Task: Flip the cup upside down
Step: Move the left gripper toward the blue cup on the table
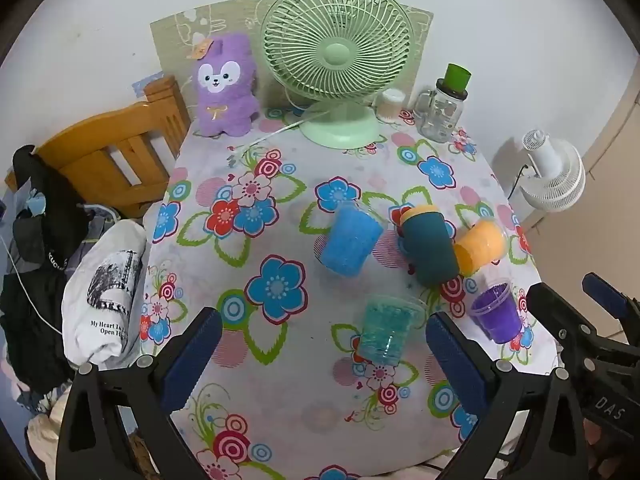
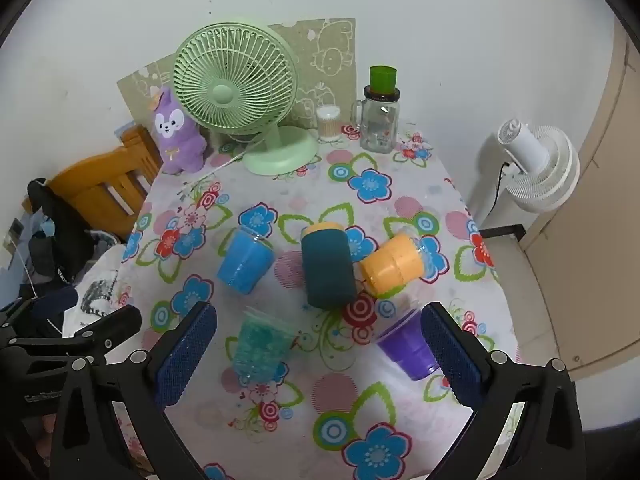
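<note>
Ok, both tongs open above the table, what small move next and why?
Probably ease the right tongs forward and down toward the purple cup. It stands mouth up just inside the right pad, closest of the cups, and both the right and left tongs are open, holding nothing.

Both wrist cameras look down and forward over the flowered tablecloth [image 1: 280, 184] toward the wall, from near its front edge. The left view sits further left, the right further right; both share the cups and green fan [image 2: 236, 96].
</note>
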`<state>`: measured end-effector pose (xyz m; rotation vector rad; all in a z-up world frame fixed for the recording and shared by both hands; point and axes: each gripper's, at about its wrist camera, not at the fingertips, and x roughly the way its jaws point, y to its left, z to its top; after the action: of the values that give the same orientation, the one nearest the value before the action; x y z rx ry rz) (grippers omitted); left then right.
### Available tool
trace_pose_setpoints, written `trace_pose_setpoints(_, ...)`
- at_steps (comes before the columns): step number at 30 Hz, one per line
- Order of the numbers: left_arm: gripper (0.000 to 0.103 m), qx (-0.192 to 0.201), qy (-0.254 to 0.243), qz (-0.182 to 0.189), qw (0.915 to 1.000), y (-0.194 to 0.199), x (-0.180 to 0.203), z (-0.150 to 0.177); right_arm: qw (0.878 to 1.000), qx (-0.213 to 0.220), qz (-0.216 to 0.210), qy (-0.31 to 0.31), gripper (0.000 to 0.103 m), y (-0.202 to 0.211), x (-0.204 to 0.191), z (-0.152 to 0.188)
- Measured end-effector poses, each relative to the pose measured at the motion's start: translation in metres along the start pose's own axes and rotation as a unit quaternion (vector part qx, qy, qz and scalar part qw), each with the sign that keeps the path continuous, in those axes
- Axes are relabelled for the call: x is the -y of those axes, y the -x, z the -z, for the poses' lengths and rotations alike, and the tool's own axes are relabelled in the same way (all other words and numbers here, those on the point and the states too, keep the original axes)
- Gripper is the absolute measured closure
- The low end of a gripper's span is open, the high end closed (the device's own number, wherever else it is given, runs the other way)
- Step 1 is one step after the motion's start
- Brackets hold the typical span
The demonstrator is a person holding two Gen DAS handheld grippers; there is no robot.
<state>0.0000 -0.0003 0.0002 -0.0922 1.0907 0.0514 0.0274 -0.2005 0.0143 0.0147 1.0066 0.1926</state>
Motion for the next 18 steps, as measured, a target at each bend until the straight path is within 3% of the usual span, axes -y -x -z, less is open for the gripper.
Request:
trace_pose_setpoints(9, 0.0, -0.001, -0.01, 0.013, 0.9999, 0.003, -0.007, -0.001, 1.0, -0.001, 0.003, 0.0, 0.0, -0.001, 0.009, -0.002)
trace_pose_setpoints(18, 0.0, 0.006, -0.005, -0.001, 1.0, 0.007, 0.015, 0.003, 1.0, 0.001, 0.008, 0.011, 0.0, 0.004, 0.017, 0.001)
